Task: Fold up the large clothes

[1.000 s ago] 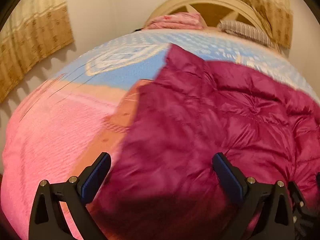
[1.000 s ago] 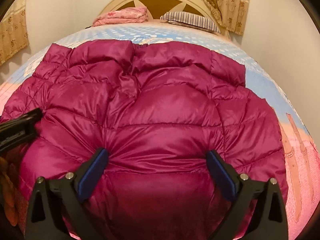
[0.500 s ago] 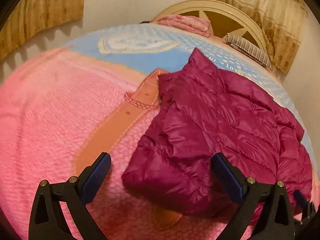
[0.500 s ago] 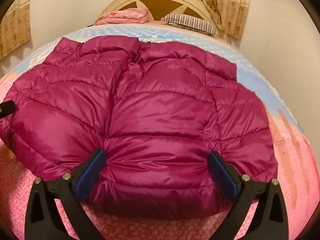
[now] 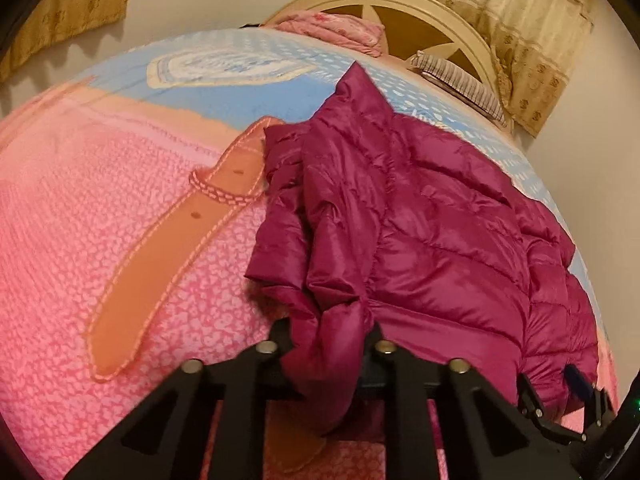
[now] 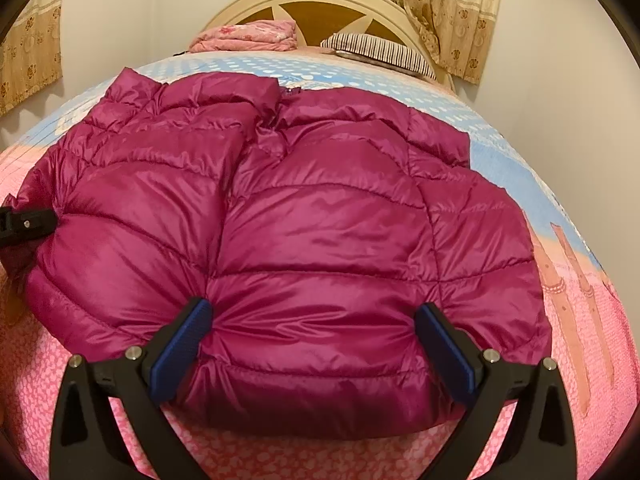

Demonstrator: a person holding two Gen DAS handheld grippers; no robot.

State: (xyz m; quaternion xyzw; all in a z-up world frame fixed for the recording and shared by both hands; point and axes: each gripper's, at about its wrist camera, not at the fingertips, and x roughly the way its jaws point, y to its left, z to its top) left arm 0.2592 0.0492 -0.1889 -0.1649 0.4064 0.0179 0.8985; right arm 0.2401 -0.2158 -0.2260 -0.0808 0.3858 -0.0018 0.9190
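Left gripper (image 5: 326, 336) fingers (image 5: 280, 332) pinch the magenta puffer jacket's (image 5: 432, 216) edge.

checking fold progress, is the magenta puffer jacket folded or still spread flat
Partly folded: the magenta puffer jacket has its left side doubled over the body, and the left gripper pinches that edge.

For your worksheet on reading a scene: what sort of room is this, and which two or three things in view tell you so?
Most likely a home bedroom. The jacket lies on a bed with a pink and blue bedspread, backed by a curved headboard. A striped pillow sits at its head, and curtains hang behind.
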